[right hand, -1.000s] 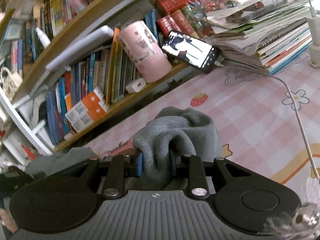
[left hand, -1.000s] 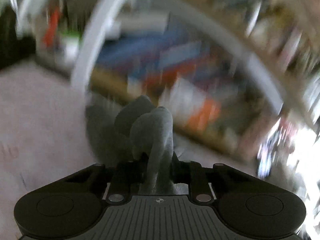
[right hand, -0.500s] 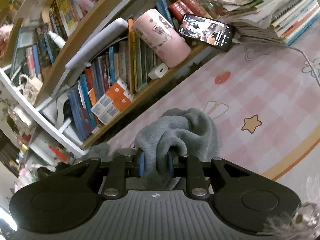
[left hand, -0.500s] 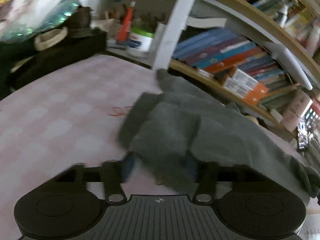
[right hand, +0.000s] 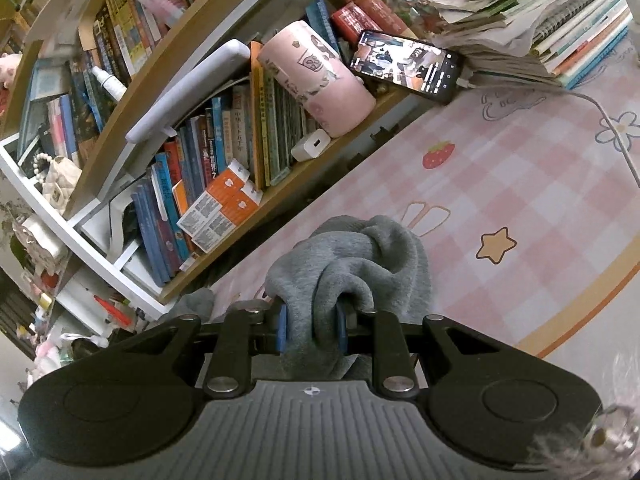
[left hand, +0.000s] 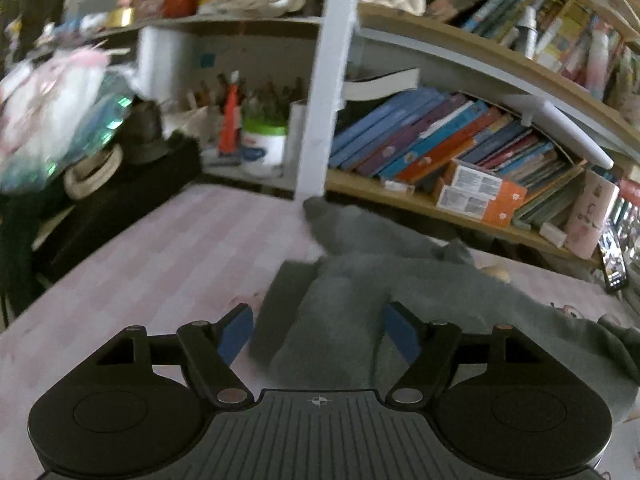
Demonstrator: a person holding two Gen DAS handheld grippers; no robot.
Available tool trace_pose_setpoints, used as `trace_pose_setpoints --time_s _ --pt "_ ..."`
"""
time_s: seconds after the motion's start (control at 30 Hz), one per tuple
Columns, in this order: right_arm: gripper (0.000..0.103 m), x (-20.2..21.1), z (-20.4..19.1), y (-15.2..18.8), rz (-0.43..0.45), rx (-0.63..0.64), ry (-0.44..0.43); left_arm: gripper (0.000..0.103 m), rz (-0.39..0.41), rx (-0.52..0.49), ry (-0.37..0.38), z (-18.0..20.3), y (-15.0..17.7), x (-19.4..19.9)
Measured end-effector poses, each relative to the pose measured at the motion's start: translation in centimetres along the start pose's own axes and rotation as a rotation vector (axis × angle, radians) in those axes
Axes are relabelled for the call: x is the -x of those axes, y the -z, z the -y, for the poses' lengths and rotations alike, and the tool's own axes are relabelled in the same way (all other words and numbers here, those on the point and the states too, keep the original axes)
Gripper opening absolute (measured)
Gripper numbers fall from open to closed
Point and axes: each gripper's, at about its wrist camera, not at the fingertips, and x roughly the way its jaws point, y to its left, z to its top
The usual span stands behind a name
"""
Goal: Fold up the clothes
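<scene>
A grey sweatshirt-like garment (left hand: 384, 280) lies spread across the pink checked table cover (left hand: 192, 248), reaching right. My left gripper (left hand: 320, 330) is open, its blue-padded jaws wide apart on either side of the garment's near edge, with the cloth lying loose between them. In the right wrist view my right gripper (right hand: 311, 328) is shut on a bunched fold of the grey garment (right hand: 352, 260) and holds it above the patterned cover (right hand: 520, 200).
A bookshelf (left hand: 460, 148) full of books runs along the far side, with a white upright post (left hand: 320, 80). A pink cup (right hand: 316, 76), a phone (right hand: 404, 66), a white charger (right hand: 312, 144) and stacked notebooks (right hand: 560, 32) stand near it. A cable (right hand: 616, 140) crosses the cover at right.
My left gripper has let go of the grey cloth and opened wide, and the garment now lies on the table. My right gripper keeps its hold and has shifted slightly.
</scene>
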Motion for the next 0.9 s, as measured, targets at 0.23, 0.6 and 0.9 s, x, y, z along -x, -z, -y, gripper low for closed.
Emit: trace_pose_setpoints --time_s 0.23,0.6,0.9 --pt "0.021 0.1 -0.2 0.0 0.008 0.025 0.009 0.075 -0.003 -0.100 0.000 4.0 -1.8 -3.7" --pt "0.021 0.0 -0.2 -0.1 0.003 0.031 0.010 0.078 -0.080 -0.386 0.106 8.4 -2.2 -8.8" --pt "0.021 0.0 -0.2 -0.1 0.002 0.028 0.010 0.070 -0.141 -0.347 0.200 7.8 -1.6 -9.3"
